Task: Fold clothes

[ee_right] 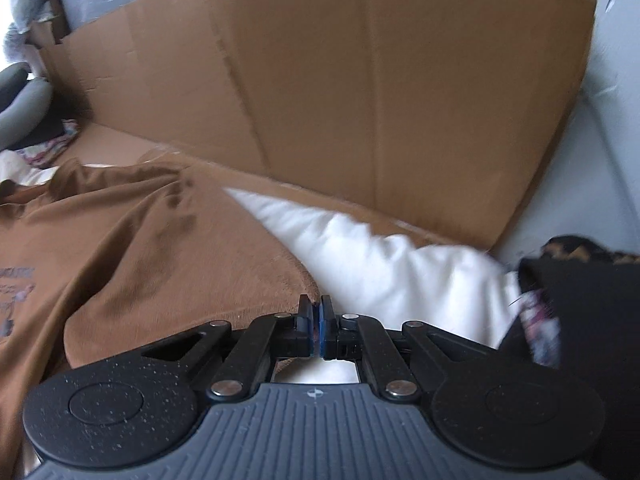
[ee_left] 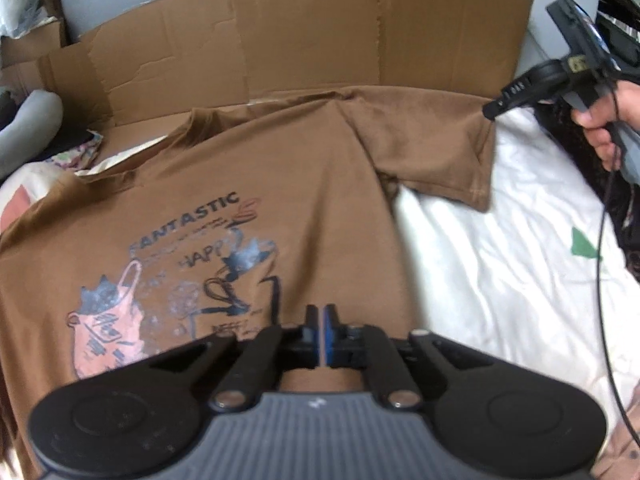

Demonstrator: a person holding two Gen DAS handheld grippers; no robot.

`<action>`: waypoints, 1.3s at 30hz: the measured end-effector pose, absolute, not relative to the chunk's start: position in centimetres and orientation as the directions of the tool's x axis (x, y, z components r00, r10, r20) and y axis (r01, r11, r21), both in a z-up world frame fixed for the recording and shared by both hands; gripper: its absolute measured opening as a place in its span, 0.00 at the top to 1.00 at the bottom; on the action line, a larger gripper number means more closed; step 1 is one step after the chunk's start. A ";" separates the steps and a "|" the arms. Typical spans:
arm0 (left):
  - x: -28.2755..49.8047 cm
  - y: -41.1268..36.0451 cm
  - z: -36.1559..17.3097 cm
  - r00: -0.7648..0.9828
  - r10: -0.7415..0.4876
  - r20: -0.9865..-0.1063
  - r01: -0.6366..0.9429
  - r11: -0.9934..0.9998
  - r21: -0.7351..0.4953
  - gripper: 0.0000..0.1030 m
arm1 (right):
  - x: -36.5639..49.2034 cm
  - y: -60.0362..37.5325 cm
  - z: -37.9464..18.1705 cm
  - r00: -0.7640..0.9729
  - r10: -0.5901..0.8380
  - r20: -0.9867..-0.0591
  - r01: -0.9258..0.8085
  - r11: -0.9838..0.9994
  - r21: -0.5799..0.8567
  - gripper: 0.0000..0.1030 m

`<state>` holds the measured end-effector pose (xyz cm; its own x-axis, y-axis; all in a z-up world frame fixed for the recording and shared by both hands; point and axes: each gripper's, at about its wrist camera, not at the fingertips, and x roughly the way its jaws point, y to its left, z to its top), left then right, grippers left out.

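A brown T-shirt (ee_left: 304, 184) lies spread out on a bed with a white sheet (ee_left: 500, 272). Its front faces up and shows a faded print (ee_left: 176, 284) of pink and blue-grey shapes with the word "FANTASTIC". One short sleeve (ee_left: 436, 152) sticks out to the side, and the cloth has soft wrinkles.

The left gripper (ee_left: 321, 322) sits low over the bottom part of the shirt. Its blue fingers (ee_left: 330, 332) are pressed together on a thin bit of brown cloth. The right gripper (ee_right: 316, 322) is at the sleeve's edge, with its fingers (ee_right: 326, 328) squeezed on the hem. A hand (ee_left: 608, 120) holds that gripper's handle.

Behind the shirt, a big flat piece of cardboard (ee_left: 312, 40) leans against a pale wall. A grey pillow (ee_left: 24, 128) lies at the far left.
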<state>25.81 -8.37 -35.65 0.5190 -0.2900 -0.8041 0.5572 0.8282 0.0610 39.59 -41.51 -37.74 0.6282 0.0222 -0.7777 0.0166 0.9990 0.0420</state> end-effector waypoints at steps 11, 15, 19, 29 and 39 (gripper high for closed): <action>25.0 -10.5 -37.3 0.490 -0.297 -0.820 0.638 0.762 0.105 0.80 | 42.8 -42.8 -36.5 0.605 -0.068 -0.793 0.053 0.998 -0.045 1.00; 25.7 -10.0 -37.1 0.458 -0.319 -0.829 0.624 0.780 0.045 0.94 | 43.5 -43.1 -36.8 0.593 -0.081 -0.801 0.072 0.996 -0.047 1.00; 26.4 -9.3 -36.2 0.431 -0.366 -0.824 0.596 0.802 -0.044 0.95 | 43.3 -43.5 -36.6 0.590 -0.112 -0.800 0.128 0.991 -0.044 0.90; 28.2 -7.3 -34.5 0.451 -0.384 -0.806 0.508 0.853 -0.122 0.95 | 37.2 -40.4 -35.1 0.643 0.072 -0.763 0.052 0.989 0.137 0.66; 28.7 -5.9 -34.3 0.472 -0.369 -0.801 0.441 0.885 -0.148 0.95 | 35.2 -33.2 -37.9 0.551 0.360 -0.753 -0.052 0.915 0.399 0.66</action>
